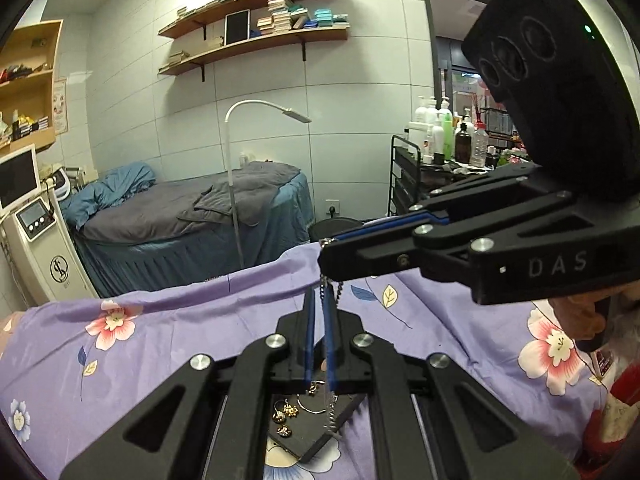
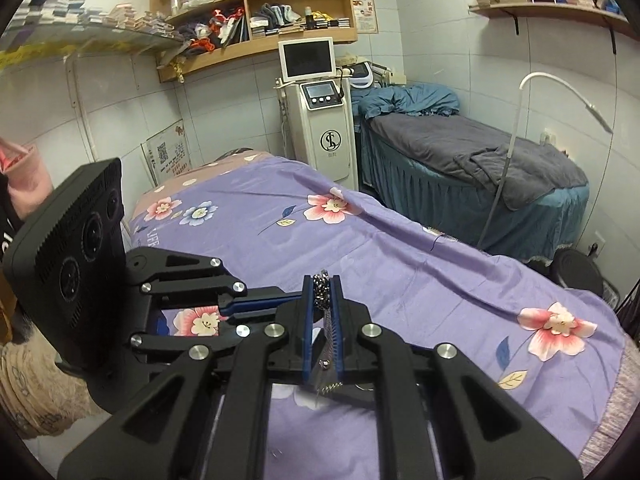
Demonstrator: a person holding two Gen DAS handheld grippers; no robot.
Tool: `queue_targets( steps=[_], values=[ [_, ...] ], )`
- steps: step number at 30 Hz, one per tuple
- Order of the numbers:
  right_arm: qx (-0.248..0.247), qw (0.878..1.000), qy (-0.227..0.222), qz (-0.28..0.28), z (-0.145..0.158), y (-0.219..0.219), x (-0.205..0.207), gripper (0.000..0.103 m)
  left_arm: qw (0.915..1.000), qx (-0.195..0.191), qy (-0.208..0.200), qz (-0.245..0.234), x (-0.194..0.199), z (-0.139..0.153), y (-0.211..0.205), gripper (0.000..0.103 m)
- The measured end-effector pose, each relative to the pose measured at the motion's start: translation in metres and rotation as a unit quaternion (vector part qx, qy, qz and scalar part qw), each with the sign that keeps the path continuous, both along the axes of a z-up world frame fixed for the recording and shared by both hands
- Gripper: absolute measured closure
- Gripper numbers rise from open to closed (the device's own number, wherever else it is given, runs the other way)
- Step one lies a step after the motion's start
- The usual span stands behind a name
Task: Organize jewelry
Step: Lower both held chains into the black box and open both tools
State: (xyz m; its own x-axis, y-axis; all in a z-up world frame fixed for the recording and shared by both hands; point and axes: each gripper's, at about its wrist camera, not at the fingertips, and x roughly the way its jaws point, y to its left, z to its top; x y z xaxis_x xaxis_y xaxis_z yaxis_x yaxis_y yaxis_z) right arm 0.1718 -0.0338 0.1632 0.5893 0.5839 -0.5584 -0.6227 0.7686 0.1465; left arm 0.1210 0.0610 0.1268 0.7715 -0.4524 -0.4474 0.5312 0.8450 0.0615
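Silver chain (image 1: 325, 288) hung from the right tool (image 1: 324, 258), which reached in from the right of the left wrist frame and had its tips pinching the chain's upper end. In the right wrist view the bunched links sat between the blue pads (image 2: 307, 312), at centre frame. The left tool (image 1: 319, 304) stood directly beneath, its blue fingers (image 1: 330, 336) nearly pressed together with the hanging chain running between or just beside them; whether they actually gripped it could not be told.

Black tray (image 1: 308, 436) lay on the purple flowered bedsheet (image 1: 160, 340), low in the frame, carrying small gold earrings (image 1: 282, 414) and a thin hoop (image 1: 310, 406). The chain's lower end dangled over the tray.

Judgement: the chain was held high so it would hang straight and untangled, likely to be lowered onto the tray clear of the earrings.
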Motion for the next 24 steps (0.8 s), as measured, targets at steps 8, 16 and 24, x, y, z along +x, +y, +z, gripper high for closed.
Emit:
queue_targets(
  steps=[8,16,24],
  values=[
    [-0.013,0.999,0.036,-0.020,-0.041,0.014,0.023,0.094,0.9991,0.009,0.041,0.012,0.014,-0.035,0.003,0.098],
    [-0.056,0.990,0.110,-0.063,-0.117,0.006,0.036,0.067,0.9904,0.035,0.129,0.036,0.019,-0.104,-0.001,0.062],
    [-0.046,0.981,0.154,-0.106,-0.160,-0.025,0.028,0.036,0.9832,0.039,0.168,0.058,-0.001,-0.145,0.011,0.013]
  ],
)
